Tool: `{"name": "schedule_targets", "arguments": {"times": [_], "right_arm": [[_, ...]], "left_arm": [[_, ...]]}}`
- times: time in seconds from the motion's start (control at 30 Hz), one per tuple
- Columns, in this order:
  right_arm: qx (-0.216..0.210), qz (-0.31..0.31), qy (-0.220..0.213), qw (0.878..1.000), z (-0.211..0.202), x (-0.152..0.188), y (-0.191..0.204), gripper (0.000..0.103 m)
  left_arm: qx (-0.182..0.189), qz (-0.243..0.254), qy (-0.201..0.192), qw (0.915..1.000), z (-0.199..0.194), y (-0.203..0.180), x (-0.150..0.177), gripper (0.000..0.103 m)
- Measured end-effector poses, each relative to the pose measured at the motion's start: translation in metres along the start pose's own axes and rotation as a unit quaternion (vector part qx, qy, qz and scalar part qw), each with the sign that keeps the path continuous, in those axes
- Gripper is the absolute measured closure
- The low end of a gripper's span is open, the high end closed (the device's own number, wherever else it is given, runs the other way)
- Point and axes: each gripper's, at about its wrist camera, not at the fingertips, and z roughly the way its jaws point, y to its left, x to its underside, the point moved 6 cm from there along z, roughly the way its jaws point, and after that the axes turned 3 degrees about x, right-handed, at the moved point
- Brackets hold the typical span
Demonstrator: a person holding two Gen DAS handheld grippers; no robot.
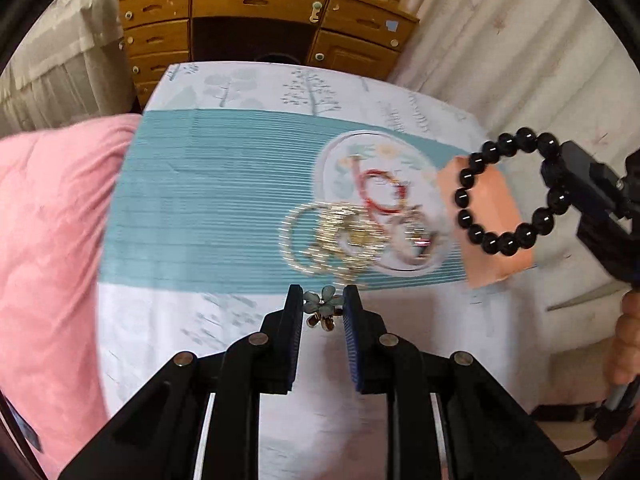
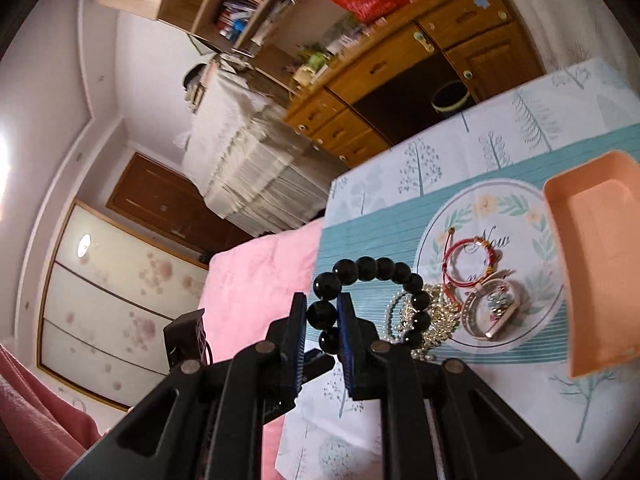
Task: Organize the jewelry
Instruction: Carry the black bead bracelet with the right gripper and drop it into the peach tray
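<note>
My left gripper (image 1: 322,307) is shut on a small pale-blue flower hair clip (image 1: 323,305) held above the tablecloth. My right gripper (image 2: 322,316) is shut on a black bead bracelet (image 2: 374,270), which hangs in the air; in the left wrist view the bracelet (image 1: 500,194) is at the right, in front of the peach tray (image 1: 486,222). On the cloth lies a pile of jewelry: red cord bracelets (image 2: 470,258), pearl and gold chains (image 2: 430,314), and a pinkish bangle (image 2: 490,314). The peach tray (image 2: 596,264) stands to the right of the pile.
The table (image 1: 224,196) has a teal-and-white tree-print cloth. A pink quilt (image 1: 48,240) lies at its left edge. A wooden desk with drawers (image 1: 260,28) stands behind, and a white curtain (image 1: 500,60) hangs at the right. The person's hand (image 1: 628,344) holds the right gripper.
</note>
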Motion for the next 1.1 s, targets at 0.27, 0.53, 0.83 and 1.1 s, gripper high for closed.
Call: {"name": "schedule_targets", "arguments": {"times": [0.27,0.53,0.83,1.1], "right_arm": [[-0.01,-0.025,-0.007,1.0,-0.057,-0.011,-0.019,0.088],[0.026,-0.028,0.005,0.999,-0.102,-0.026,-0.063,0.088],[0.076,-0.011,0.031,0.997,-0.124,-0.039,-0.123,0.088],[0.096,-0.008,0.058,0.994,-0.118,-0.045,-0.143,0.087]], "left_arm": [[0.009,-0.02,-0.022,0.9995,-0.007,-0.083,0.012,0.085],[0.011,-0.016,-0.042,0.9989,0.006,-0.149,-0.002,0.085],[0.014,0.006,-0.051,0.9986,0.039,-0.207,-0.029,0.085],[0.01,-0.004,-0.048,0.9988,0.066,-0.232,-0.049,0.075]]}}
